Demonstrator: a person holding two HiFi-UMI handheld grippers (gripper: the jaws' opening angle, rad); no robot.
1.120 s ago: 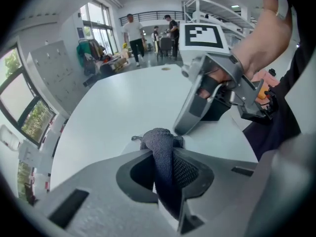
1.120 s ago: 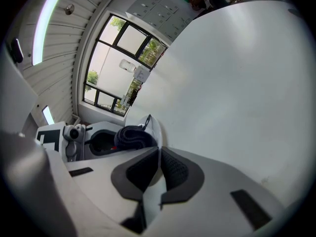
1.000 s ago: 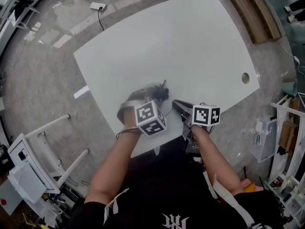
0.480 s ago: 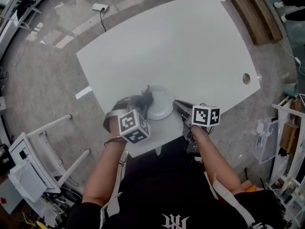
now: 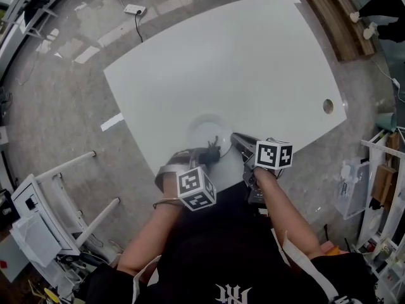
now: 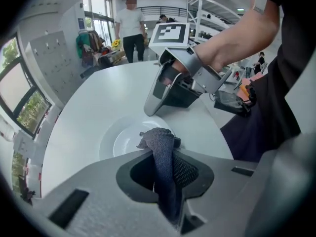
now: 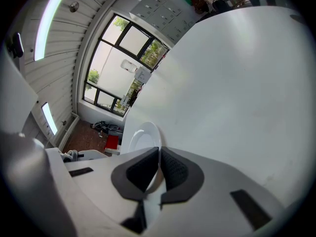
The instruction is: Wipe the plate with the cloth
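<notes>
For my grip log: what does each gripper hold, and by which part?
Left gripper: the cloth, pinched with one end sticking out. Right gripper: the plate, by its rim.

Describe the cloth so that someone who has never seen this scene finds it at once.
On the big white table, near the person's edge, sits a white plate. Over its near rim the left gripper pinches a small dark grey textured cloth, bunched end sticking out. It is the only dark, soft thing among white and hard grey surfaces.
</notes>
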